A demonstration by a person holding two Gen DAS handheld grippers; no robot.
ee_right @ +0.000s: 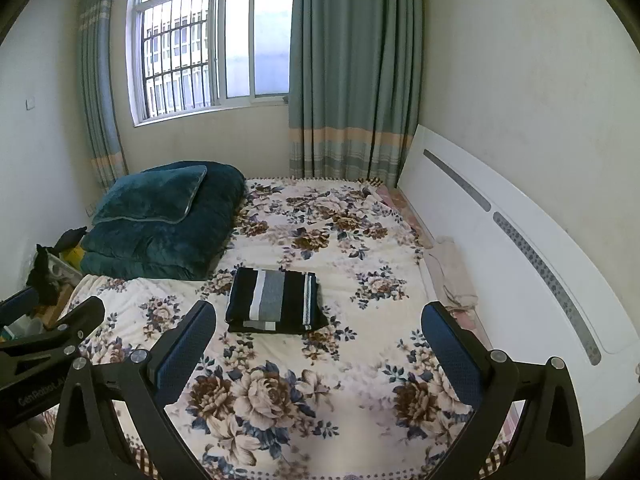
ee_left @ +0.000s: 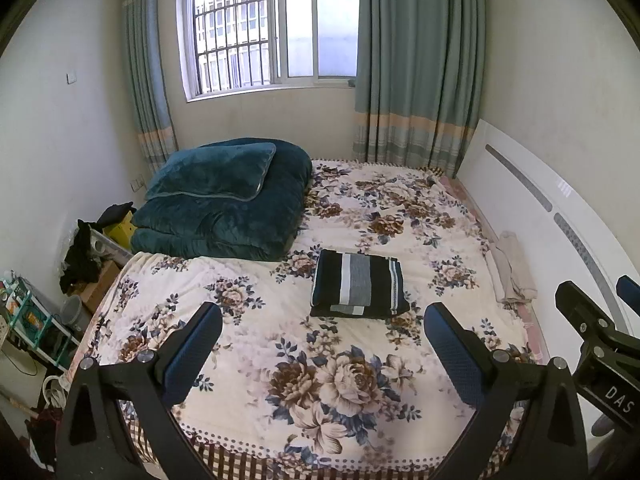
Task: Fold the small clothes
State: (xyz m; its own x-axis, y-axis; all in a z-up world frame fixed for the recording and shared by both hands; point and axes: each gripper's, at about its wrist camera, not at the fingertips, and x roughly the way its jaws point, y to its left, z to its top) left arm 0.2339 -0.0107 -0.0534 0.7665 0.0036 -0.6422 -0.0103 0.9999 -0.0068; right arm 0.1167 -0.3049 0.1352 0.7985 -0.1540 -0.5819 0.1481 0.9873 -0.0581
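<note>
A folded garment (ee_left: 360, 284) with black, white and grey stripes lies flat in the middle of the floral bed cover (ee_left: 248, 312); it also shows in the right wrist view (ee_right: 276, 302). My left gripper (ee_left: 322, 320) is open and empty, held above the near part of the bed, short of the garment. My right gripper (ee_right: 318, 320) is open and empty too, held beside the left one; part of it shows at the right edge of the left wrist view (ee_left: 592, 320).
A folded teal quilt (ee_left: 224, 204) with a pillow sits at the far left of the bed. A white headboard (ee_left: 540, 216) runs along the right, with a beige cloth (ee_left: 512, 268) beside it. Clutter and boxes (ee_left: 92, 256) stand on the floor at left.
</note>
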